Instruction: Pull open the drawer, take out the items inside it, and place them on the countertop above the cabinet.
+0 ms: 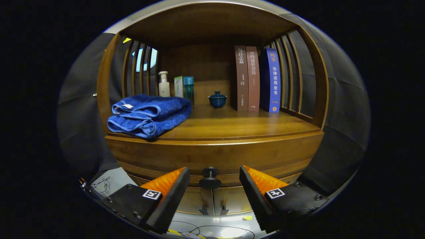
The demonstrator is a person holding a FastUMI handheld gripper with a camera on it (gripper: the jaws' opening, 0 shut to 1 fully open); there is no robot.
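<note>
Drawer knob (210, 177) between spread fingers (172, 196), untouched, drawer (215, 156) closed.

gripper (214, 179) | lower middle of frame | fingers spread wide apart, jaws gaping | left finger (172, 196) angled in from lower left, right one from lower right | nothing gripped, pointing level and straight ahead

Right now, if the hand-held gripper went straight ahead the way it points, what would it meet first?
Most likely the drawer knob, which sits between the open fingers of the hand-held gripper and just ahead of them, on the drawer front. Depth is hard to judge.
</note>
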